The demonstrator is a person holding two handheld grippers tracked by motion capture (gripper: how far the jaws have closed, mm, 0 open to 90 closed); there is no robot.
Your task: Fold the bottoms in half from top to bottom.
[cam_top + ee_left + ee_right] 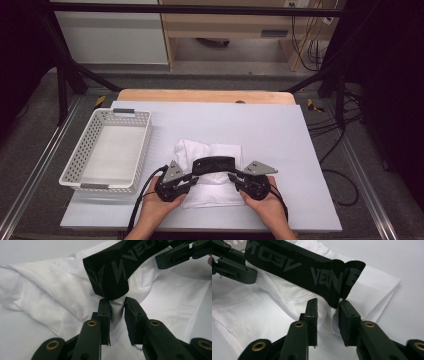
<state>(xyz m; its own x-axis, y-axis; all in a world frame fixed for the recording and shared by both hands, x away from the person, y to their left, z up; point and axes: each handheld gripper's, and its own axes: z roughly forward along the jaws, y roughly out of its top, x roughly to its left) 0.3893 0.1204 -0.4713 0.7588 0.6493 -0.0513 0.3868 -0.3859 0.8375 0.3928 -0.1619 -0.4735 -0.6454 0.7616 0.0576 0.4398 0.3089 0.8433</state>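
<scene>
A folded white garment (212,195) lies on the white table cover, and its black lettered waistband (214,164) arches across it between my two grippers. My left gripper (192,176) is at the band's left end. In the left gripper view its jaws (117,303) stand a little apart, with a fold of white cloth (117,312) between them and the band's end (110,272) just beyond the tips. My right gripper (232,177) is at the band's right end. Its jaws (328,305) are parted too, and the band's folded end (344,277) sits just past them.
A white perforated basket (145,145) stands to the left of the garment. The white cover (270,125) stretches out behind and to the right. A wooden table edge (205,96) lies at the back, with black frame bars and cables beyond it.
</scene>
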